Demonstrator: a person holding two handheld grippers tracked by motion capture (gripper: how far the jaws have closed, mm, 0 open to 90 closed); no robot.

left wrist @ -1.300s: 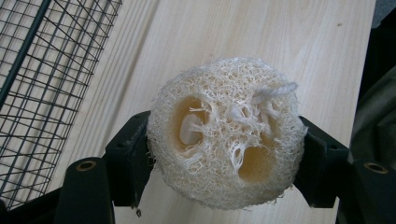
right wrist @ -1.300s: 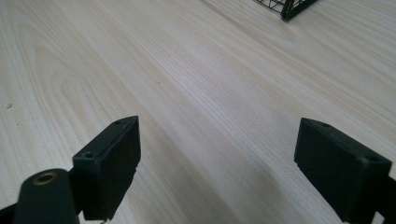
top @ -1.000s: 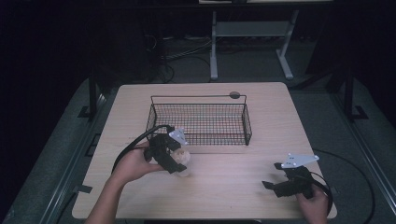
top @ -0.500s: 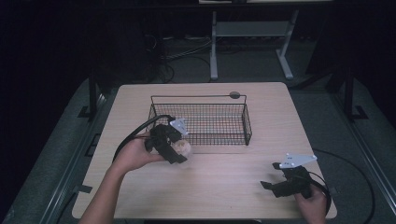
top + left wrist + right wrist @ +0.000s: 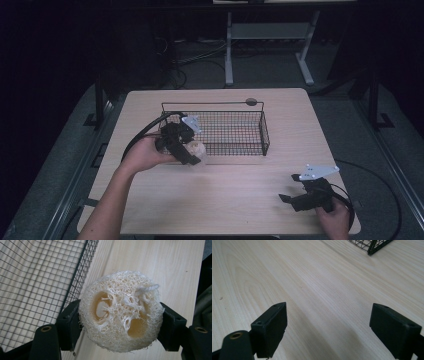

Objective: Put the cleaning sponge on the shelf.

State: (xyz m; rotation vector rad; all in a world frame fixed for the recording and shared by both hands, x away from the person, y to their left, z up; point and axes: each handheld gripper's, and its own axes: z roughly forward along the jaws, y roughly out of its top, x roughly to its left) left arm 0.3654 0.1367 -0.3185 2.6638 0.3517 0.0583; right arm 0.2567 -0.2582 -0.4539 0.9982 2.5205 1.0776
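1. The desk (image 5: 240, 180) is pale wood, bare over most of its near half, with dark floor all around it.

2. The basket (image 5: 227, 131) is black wire, open-topped and looks empty, standing toward the far middle of the desk. In the left gripper view its mesh wall (image 5: 37, 282) runs just beside the held thing, on that view's left.

3. The left tongs (image 5: 192, 152) hang just near of the basket's near-left corner, held in a hand (image 5: 145, 152) above the desk. Their jaws are pinched on the loofah, one at each side of it.

4. The right tongs (image 5: 290, 200) rest low at the near right of the desk, well apart from the basket. In the right gripper view (image 5: 328, 325) their jaws stand wide and nothing lies between them, only bare wood.

5. The loofah (image 5: 121, 311) is a round slice of dried fibre, cream-coloured, with big holes through its face and a short cord loop (image 5: 147, 288) at its upper edge.
   - It looks very light, so I judge lifting it over the rim will take little effort.
   - It looks springy and rough, so it should not slip, and a hard squeeze would likely only flatten it.
   - The best hold is probably the present one, across the outer rim at its widest.
   - The holed middle is open webbing and could tear or snag, and the cord might catch on the wire.
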